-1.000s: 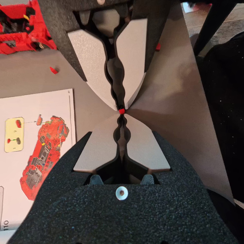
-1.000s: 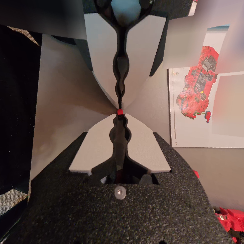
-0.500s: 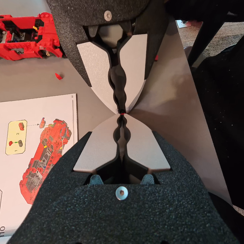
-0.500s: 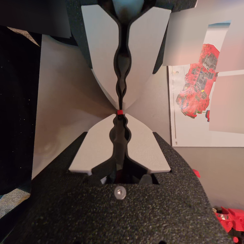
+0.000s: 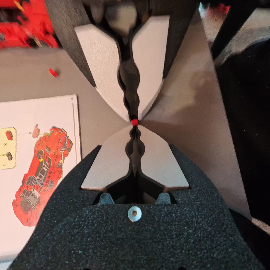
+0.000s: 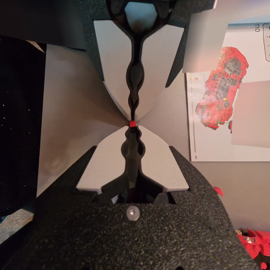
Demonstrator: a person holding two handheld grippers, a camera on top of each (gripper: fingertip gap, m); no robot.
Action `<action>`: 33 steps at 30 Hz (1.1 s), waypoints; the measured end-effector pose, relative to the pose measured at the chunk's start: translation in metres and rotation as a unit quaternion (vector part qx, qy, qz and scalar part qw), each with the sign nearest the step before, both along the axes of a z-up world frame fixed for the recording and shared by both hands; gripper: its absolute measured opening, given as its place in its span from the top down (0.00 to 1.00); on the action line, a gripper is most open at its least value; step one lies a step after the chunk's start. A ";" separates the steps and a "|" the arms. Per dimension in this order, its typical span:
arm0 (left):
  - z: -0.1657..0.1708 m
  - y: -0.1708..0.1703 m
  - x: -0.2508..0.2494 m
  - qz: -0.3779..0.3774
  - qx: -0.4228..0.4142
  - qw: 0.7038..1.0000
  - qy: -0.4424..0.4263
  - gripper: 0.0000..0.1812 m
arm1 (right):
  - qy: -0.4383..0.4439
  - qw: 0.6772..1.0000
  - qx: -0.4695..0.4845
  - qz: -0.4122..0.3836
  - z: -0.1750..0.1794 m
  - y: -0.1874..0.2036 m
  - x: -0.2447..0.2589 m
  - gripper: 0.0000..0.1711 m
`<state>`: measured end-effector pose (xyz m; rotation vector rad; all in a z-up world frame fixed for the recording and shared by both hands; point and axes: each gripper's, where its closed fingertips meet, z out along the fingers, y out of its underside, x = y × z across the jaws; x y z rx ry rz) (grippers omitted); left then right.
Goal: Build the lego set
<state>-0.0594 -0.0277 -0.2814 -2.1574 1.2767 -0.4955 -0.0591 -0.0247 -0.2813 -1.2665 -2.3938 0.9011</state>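
My two grippers meet tip to tip above the grey table (image 5: 190,102). A small red piece (image 5: 134,122) sits between the tips, also seen in the right wrist view (image 6: 132,123). My left gripper (image 5: 134,126) is shut and its tips hold the red piece. My right gripper (image 6: 132,128) is shut on a tiny black piece (image 6: 132,129) that butts against the red one. In the left wrist view the right gripper (image 5: 133,116) comes down from the top. In the right wrist view the left gripper (image 6: 132,119) does the same.
An open instruction booklet (image 5: 36,146) lies on the table, also in the right wrist view (image 6: 211,116). The partly built red car (image 5: 21,24) stands beyond it (image 6: 255,245). A loose red piece (image 5: 53,72) lies near it (image 6: 218,191). The table edge and dark floor (image 5: 248,131) are close. The grippers are tip to tip, or close to it.
Half a second ago the tips were pressed closer, with only a sliver of red showing. Now more of the red piece shows again. Both grippers shifted slightly over the table.
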 end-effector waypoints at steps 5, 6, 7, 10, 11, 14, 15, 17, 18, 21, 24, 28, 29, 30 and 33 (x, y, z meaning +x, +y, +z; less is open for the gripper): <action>0.003 0.004 -0.002 0.013 0.011 1.000 -0.004 1.00 | 0.001 1.000 -0.005 -0.003 0.000 0.000 0.000 0.96; 0.008 0.005 -0.001 0.013 0.019 1.000 -0.019 1.00 | 0.002 1.000 -0.005 -0.004 0.000 0.000 0.000 0.96; 0.013 0.005 0.000 0.010 0.031 0.999 -0.033 1.00 | 0.001 1.000 -0.003 -0.003 0.000 0.000 0.000 0.96; 0.013 0.004 0.002 0.002 0.034 0.999 -0.035 1.00 | -0.002 1.000 0.001 0.001 0.000 0.000 0.000 0.96; 0.010 0.003 0.002 -0.002 0.029 0.999 -0.025 1.00 | -0.003 1.000 0.001 0.001 0.000 0.000 0.000 0.96; 0.008 0.002 0.003 -0.009 0.025 1.000 -0.016 1.00 | -0.002 1.000 0.002 -0.001 0.000 0.000 0.000 0.96; 0.008 0.002 0.003 -0.008 0.024 1.000 -0.018 1.00 | -0.002 1.000 0.002 -0.002 0.000 0.000 0.000 0.96; 0.008 0.002 0.003 -0.010 0.026 0.999 -0.017 1.00 | -0.002 1.000 0.001 -0.003 0.000 0.000 0.000 0.96; 0.008 0.002 0.003 -0.011 0.027 0.999 -0.017 1.00 | -0.002 1.000 0.000 -0.002 0.000 0.000 0.000 0.96; 0.008 0.002 0.004 -0.015 0.030 0.999 -0.017 1.00 | -0.001 1.000 -0.001 -0.002 0.000 0.000 0.000 0.96; 0.008 0.002 0.004 -0.017 0.027 0.999 -0.018 1.00 | -0.001 1.000 -0.002 -0.003 0.000 0.000 0.000 0.96; 0.009 0.004 0.005 -0.015 0.029 0.999 -0.021 1.00 | 0.000 1.000 -0.005 -0.003 0.000 0.000 0.000 0.96; 0.008 0.004 0.005 -0.014 0.022 0.999 -0.020 1.00 | 0.000 1.000 -0.004 -0.003 0.000 0.000 0.000 0.96; 0.008 0.003 0.006 -0.015 0.017 1.000 -0.020 1.00 | 0.000 1.000 -0.004 -0.003 0.000 0.000 0.000 0.96; 0.006 -0.003 0.009 -0.034 0.000 0.999 -0.025 1.00 | 0.000 1.000 -0.007 -0.004 0.000 0.000 0.000 0.96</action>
